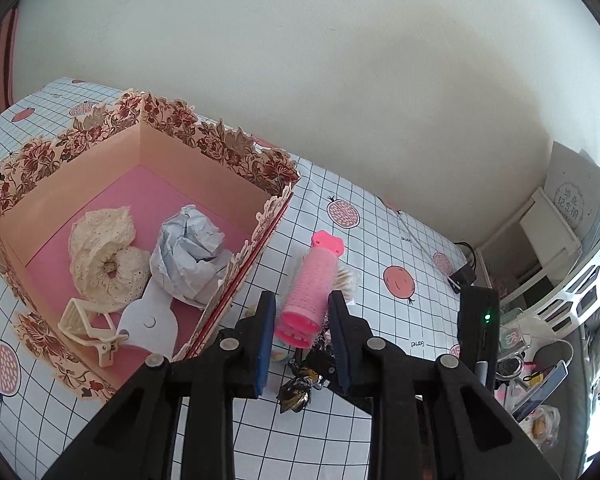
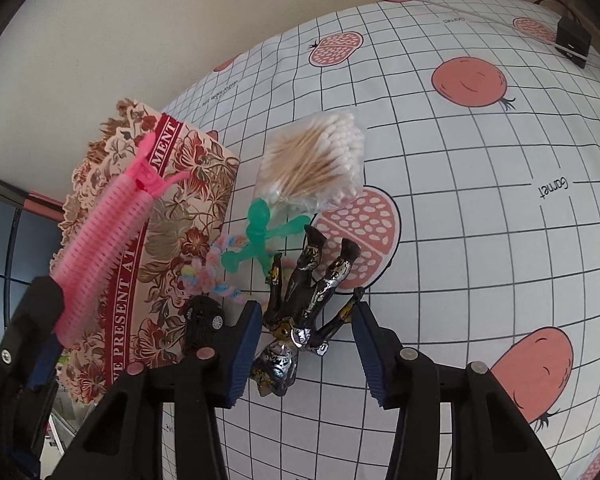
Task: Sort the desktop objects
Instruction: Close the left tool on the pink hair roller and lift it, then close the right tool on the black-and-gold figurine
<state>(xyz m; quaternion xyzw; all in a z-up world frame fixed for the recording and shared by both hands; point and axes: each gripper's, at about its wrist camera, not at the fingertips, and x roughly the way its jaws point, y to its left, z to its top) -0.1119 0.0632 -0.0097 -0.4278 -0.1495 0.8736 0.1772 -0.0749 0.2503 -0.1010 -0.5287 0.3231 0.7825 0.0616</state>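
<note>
Holding the pink roller (image 1: pixel 309 294) up off the counter (image 1: pixel 380 240), the left tool (image 1: pixel 302 322) has its 2 pads pinched on the roller's lower end, so it's lifted just right of the floral box (image 1: pixel 204 148), I'd guess headed in there. The box already has a lace scrunchie (image 1: pixel 104 256), crumpled paper (image 1: pixel 192 252), a cream clip (image 1: pixel 88 330) and a white card (image 1: pixel 150 320) inside, so it looks like the sorting spot. The right tool (image 2: pixel 306 322) sits wide open, gripping nothing, its pads either side of the black figure (image 2: pixel 304 304) lying on the counter, probably lining up the next grab. Swabs (image 2: pixel 314 162), a green toy (image 2: pixel 262 236) and a pastel tie (image 2: pixel 210 272) wait beside the box, with a small black car (image 2: pixel 204 318) close by.
</note>
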